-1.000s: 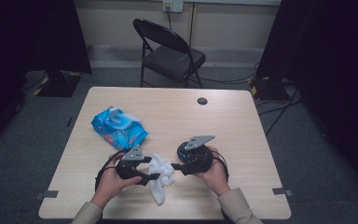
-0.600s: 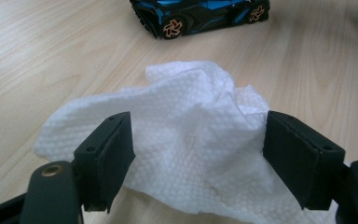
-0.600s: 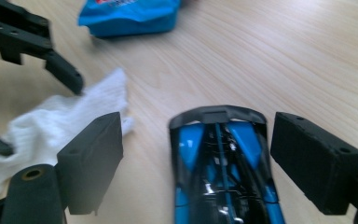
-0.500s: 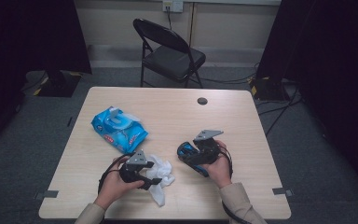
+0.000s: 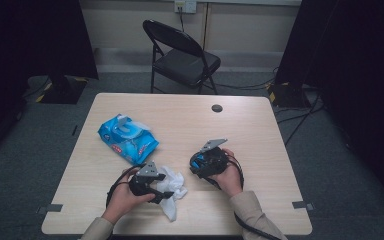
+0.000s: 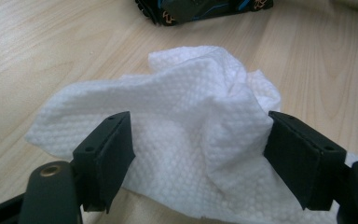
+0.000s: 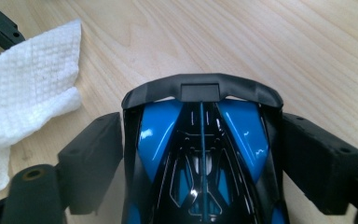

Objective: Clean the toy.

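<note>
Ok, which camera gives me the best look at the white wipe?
The left gripper view: the wipe lies crumpled between the jaws, weave clear. The high view shows it small beside the left gripper; the right gripper view catches an edge.

A blue wipes pack point(image 5: 128, 138) lies on the light wooden desk point(image 5: 260, 125) with its flap raised. Behind the desk stands a black folding chair point(image 5: 182, 59), with cables point(image 5: 300, 117) across the floor.
</note>
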Tool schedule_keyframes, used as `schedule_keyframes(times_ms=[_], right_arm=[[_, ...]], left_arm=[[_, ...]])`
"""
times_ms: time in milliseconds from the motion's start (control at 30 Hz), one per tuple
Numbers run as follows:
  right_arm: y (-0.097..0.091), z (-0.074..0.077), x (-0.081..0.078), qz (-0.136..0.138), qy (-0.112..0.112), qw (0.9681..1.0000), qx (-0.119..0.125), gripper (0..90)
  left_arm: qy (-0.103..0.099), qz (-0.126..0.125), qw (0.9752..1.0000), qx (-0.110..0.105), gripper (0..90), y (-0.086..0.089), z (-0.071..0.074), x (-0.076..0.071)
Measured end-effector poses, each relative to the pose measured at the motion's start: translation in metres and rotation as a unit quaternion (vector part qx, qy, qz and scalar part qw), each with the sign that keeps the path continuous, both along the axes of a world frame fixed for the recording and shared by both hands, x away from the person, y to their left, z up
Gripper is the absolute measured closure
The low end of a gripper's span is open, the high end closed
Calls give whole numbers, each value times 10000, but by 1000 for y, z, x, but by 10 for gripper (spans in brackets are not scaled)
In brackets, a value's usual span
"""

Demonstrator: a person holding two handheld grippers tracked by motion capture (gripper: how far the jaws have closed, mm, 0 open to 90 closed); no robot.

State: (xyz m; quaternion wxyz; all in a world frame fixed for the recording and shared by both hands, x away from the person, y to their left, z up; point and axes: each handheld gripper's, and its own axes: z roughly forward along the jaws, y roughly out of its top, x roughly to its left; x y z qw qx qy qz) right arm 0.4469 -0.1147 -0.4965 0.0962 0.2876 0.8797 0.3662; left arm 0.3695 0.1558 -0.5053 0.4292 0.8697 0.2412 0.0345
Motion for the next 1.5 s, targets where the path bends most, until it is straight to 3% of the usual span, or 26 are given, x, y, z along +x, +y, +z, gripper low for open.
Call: schedule_keyframes(times_ms=[100,133,433,700,833,867,1000,1200,1400,1500], right_arm=[[1,-2,0,43,-3,10000,-62,201],[3,-3,-2,65,-54,9997,-224,202],[0,-3,-3,25,-67,9998,-171,252],[1,-3,-6,-229,-42,9996,-185,257],[-1,-3,-6,-300,-31,9995,-92,258],[-5,0,-5,-361,13,9993,91,258],[-10,6,-7,-387,57,9986,350,258],[-12,13,-11,-324,-23,9982,512,258],[-13,22,-18,-249,-84,9971,713,258],[-15,24,-20,-231,-97,9966,780,258]], left_arm=[[-4,-7,10000,9,236,0,0,0],[-9,-8,10000,14,236,0,0,0],[-46,6,10000,53,235,0,0,-1],[-34,10,10000,38,233,0,0,-1],[-27,14,10000,34,221,0,0,0],[-32,33,10000,38,219,0,0,0],[-68,32,10000,18,219,1,2,0],[-137,-66,9999,-18,223,1,6,-1],[-54,-102,9999,115,231,-4,1,-3],[-123,-143,9996,199,242,-4,2,-4]])
